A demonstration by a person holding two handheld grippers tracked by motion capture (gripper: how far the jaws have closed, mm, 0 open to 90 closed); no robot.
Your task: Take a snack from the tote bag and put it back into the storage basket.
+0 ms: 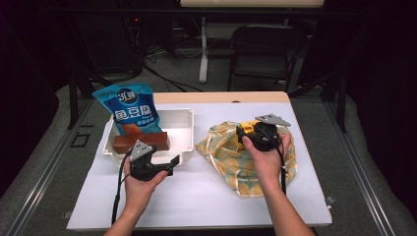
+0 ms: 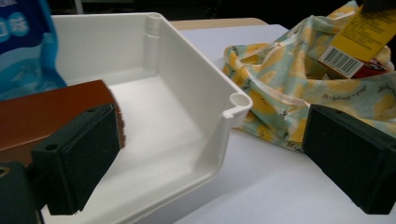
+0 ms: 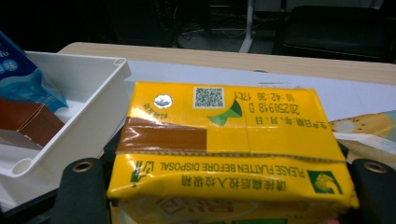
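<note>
My right gripper is clamped on the yellow carton, holding it above the patterned cloth bag. My left gripper hangs wide open and empty at the white tray's near corner, on the surface.

Dark room, dim all around, light falling mostly on white table top at centre. Pale wooden edge along far side of table, toward 12 o'clock. Beyond it, at 1 o'clock, black chair on grey floor. Near 12 o'clock, white leg of desk standing on floor, with black cables lying at 11 o'clock. Black curtain at 3 o'clock, darkness at 9 o'clock. Small red light glowing at 11 o'clock, far back.
</note>
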